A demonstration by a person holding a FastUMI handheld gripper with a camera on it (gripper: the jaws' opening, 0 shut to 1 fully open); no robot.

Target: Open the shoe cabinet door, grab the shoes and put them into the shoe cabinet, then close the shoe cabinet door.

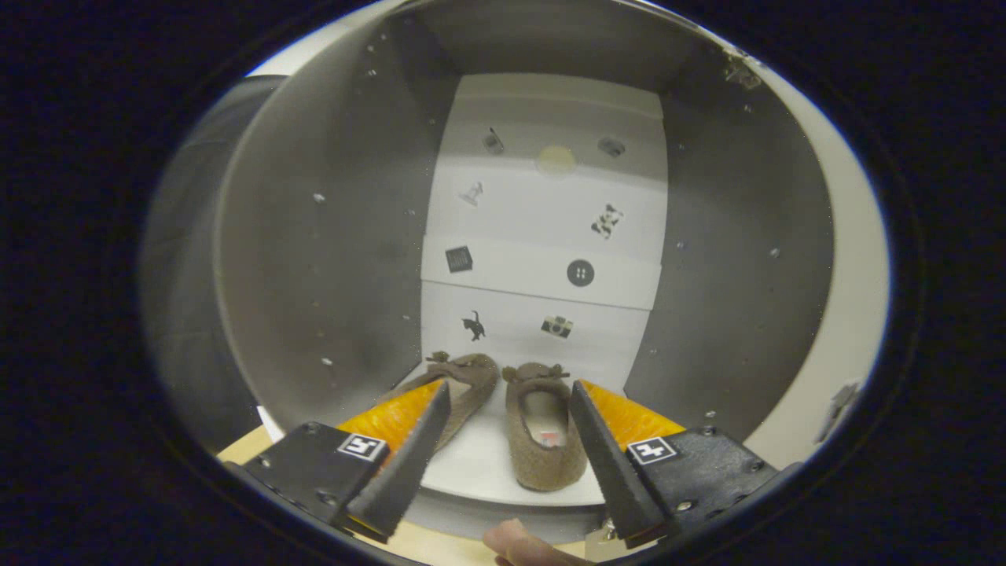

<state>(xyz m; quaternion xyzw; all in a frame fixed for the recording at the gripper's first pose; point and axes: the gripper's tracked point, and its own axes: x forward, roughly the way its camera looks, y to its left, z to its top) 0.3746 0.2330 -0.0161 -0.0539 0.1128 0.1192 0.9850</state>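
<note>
Two brown slipper shoes lie side by side on the white floor (471, 464) of the open shoe cabinet, toes toward its back wall (542, 236). The right shoe (542, 432) sits between my fingers, its heel near the cabinet's front edge. The left shoe (464, 385) is partly hidden behind my left finger (409, 456). My gripper (503, 440) is open, its fingers spread wide at the cabinet mouth, and they press on nothing.
Grey side walls (314, 259) enclose the cabinet on both sides, with small stickers on the white back wall. A light wooden surface (424, 542) lies below the cabinet's front edge. A fingertip (519, 542) of a person shows just below the fingers.
</note>
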